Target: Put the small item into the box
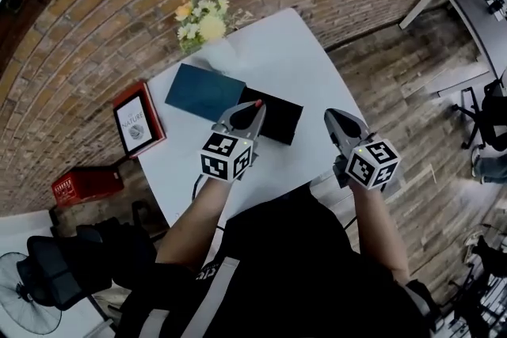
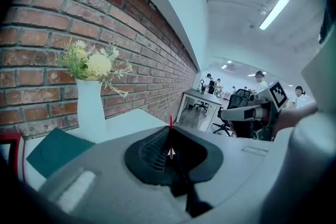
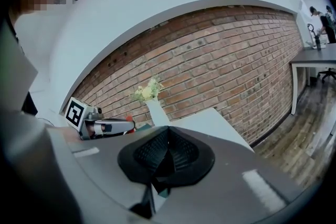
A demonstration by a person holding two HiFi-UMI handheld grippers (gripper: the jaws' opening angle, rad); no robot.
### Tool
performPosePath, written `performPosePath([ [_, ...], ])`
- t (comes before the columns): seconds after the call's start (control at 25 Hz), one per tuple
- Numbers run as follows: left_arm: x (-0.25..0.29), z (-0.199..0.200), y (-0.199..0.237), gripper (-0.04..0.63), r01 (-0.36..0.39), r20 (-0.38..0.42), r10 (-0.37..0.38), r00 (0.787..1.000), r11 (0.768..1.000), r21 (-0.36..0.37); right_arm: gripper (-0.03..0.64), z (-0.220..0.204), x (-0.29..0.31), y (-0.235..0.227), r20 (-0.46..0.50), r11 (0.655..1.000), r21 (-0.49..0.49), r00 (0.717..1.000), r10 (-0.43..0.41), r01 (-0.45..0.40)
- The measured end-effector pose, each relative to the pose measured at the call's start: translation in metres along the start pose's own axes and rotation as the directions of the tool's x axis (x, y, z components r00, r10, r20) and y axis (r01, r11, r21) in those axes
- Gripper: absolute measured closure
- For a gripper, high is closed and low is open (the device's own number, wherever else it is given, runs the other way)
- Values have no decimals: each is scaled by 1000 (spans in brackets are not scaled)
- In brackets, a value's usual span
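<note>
The left gripper (image 1: 255, 110) is pinching a thin red item (image 2: 170, 122) by the black box (image 1: 283, 121), so only the drop seems to be remaining. The right gripper (image 1: 334, 119) is hanging pressed together, empty.

A cool strip lamp (image 2: 274, 11) overhead lights the room evenly. Fisheye bending warps every view. Corners go black and the near foreground blurs.

A white desk (image 1: 277, 51) carries a white vase of flowers (image 1: 204, 26), a flat teal panel (image 1: 204, 91), possibly a lid, and a black box (image 1: 279, 119).
</note>
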State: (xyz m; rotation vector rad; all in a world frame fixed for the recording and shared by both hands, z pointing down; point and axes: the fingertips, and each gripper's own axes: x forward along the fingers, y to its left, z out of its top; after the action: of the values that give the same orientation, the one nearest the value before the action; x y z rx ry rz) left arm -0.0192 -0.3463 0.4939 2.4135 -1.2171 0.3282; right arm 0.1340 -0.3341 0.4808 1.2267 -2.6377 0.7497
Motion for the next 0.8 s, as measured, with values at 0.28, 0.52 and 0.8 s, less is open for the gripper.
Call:
performPosePath([
  [0.28, 36, -44, 13, 577, -28, -142, 24, 990, 999, -28, 615, -16, 8, -28, -44, 999, 48, 999, 14, -12],
  [0.52, 56, -73, 24, 577, -42, -223, 31, 974, 998, -42, 615, -21, 9, -41, -62, 998, 63, 998, 16, -12],
  [0.8, 76, -109, 41, 577, -35, -354, 24, 935, 999, -25, 615, -29, 9, -51, -86, 997, 77, 996, 1, 6],
])
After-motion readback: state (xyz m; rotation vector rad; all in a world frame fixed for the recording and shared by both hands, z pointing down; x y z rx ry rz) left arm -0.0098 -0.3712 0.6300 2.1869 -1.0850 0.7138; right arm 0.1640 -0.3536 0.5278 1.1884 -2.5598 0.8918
